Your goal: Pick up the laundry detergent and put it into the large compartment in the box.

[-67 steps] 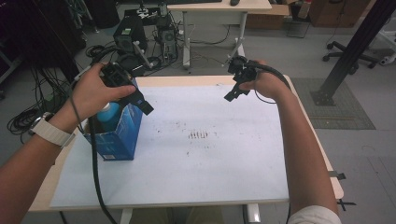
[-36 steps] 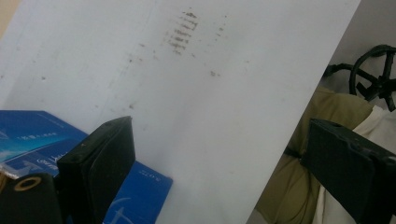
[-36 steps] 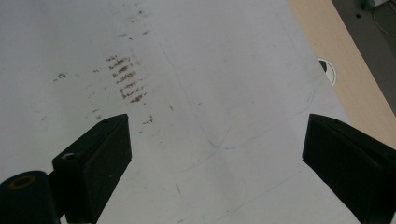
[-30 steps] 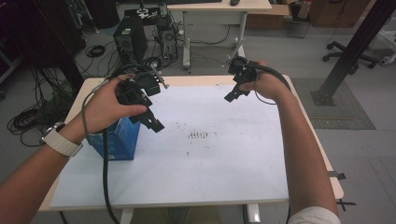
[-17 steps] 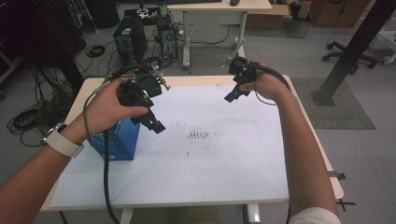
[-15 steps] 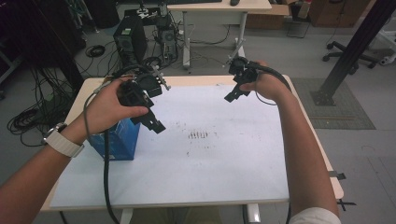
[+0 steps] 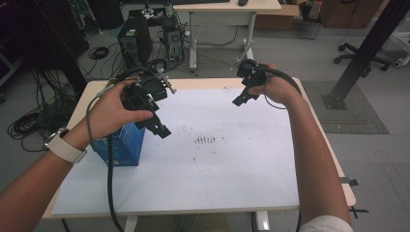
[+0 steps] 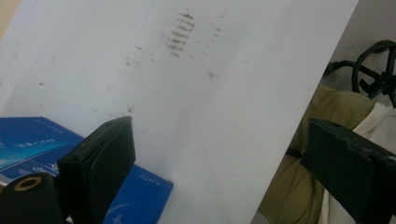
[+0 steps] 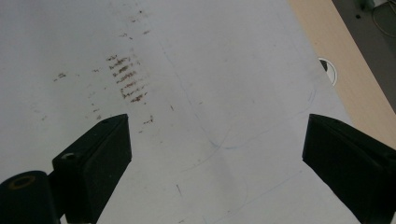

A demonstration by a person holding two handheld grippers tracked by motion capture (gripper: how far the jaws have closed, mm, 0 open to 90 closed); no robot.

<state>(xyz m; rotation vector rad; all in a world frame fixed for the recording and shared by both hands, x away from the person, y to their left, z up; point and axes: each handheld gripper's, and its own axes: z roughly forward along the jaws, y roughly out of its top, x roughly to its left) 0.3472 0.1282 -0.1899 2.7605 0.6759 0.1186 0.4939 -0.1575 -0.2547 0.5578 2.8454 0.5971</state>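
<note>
A blue box stands on the white sheet at the table's left side; its blue printed top lies low in the left gripper view. My left gripper hovers just right of and above the box, open, nothing between its jaws. My right gripper hangs above the sheet's far right part, open and empty. A patch of brown smudges marks the sheet's middle, and the same smudges lie ahead in the right gripper view.
The wooden table edge with a round cable hole runs along the sheet's right side. Beyond the table stand a computer tower, tangled cables and another desk. An office chair base sits far right.
My left gripper lifted off the blue box and moved right and forward, and now hovers beside it. The right gripper has held still.
</note>
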